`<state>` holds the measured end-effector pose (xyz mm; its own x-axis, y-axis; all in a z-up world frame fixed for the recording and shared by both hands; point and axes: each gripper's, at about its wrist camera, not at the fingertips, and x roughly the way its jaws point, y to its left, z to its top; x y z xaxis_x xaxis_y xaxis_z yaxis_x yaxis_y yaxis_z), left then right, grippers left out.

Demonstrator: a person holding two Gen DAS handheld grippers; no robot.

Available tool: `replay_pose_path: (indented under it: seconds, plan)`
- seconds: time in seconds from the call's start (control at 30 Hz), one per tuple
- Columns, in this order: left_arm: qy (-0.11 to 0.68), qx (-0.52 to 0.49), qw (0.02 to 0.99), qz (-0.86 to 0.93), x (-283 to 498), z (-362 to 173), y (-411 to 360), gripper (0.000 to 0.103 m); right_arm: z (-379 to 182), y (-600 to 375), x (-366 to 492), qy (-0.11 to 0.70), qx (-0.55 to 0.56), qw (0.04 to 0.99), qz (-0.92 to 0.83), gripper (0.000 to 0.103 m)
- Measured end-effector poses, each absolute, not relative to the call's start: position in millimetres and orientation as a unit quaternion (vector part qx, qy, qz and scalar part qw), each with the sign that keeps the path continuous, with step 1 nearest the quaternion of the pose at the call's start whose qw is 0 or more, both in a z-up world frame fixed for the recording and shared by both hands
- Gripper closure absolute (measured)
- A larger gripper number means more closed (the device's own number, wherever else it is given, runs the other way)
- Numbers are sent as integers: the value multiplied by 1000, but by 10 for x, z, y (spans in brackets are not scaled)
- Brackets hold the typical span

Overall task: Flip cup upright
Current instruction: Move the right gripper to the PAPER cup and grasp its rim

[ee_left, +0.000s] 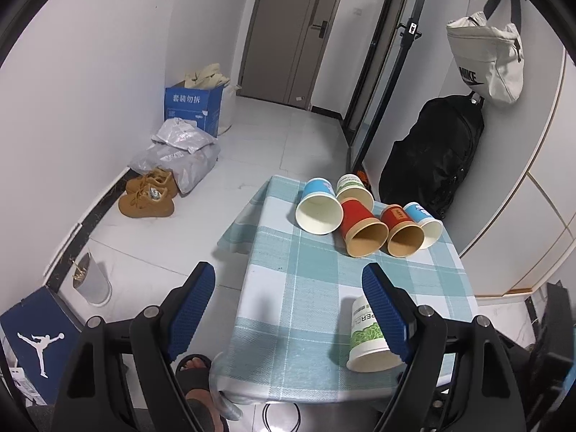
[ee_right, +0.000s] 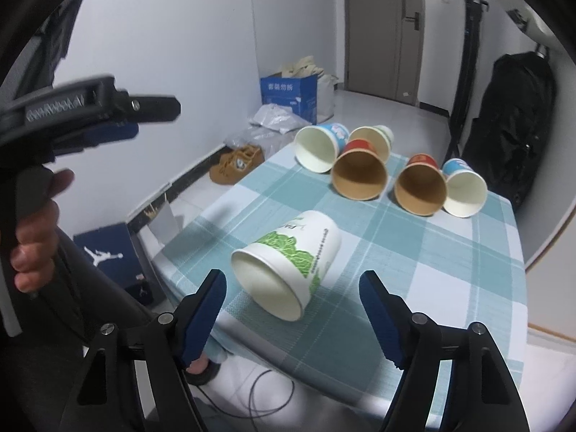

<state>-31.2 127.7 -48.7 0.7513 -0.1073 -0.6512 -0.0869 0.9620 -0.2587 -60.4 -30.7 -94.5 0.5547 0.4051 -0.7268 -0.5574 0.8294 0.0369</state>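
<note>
A white paper cup with green print [ee_right: 288, 262] lies on its side on the checked tablecloth [ee_right: 432, 252], mouth toward the near left. My right gripper [ee_right: 291, 289] is open and empty, its blue pads either side of the cup's mouth, just short of it. In the left wrist view the same cup [ee_left: 370, 334] lies at the near right, partly behind the right finger. My left gripper [ee_left: 288, 280] is open and empty above the table's near left edge. It also shows in the right wrist view [ee_right: 118, 108], held up at the left.
Several more cups lie on their sides at the table's far end: blue [ee_left: 318, 205], green-print [ee_left: 354, 189], two red [ee_left: 363, 230] [ee_left: 401, 232] and another blue [ee_left: 424, 223]. A black backpack [ee_left: 432, 158] hangs at the right. Shoes [ee_left: 149, 198], boxes and bags sit on the floor at left.
</note>
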Motion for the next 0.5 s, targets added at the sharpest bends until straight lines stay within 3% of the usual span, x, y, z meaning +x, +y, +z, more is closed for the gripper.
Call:
replay_pose_path:
  seconds: [0.33, 0.5]
  plan:
    - [374, -168, 912, -11, -293, -616, 1470, 22, -1167, -85, -411, 418, -127, 867, 240, 45]
    - [385, -160, 909, -16, -272, -660, 1459, 22, -1235, -46, -349, 427, -134, 866, 223, 70]
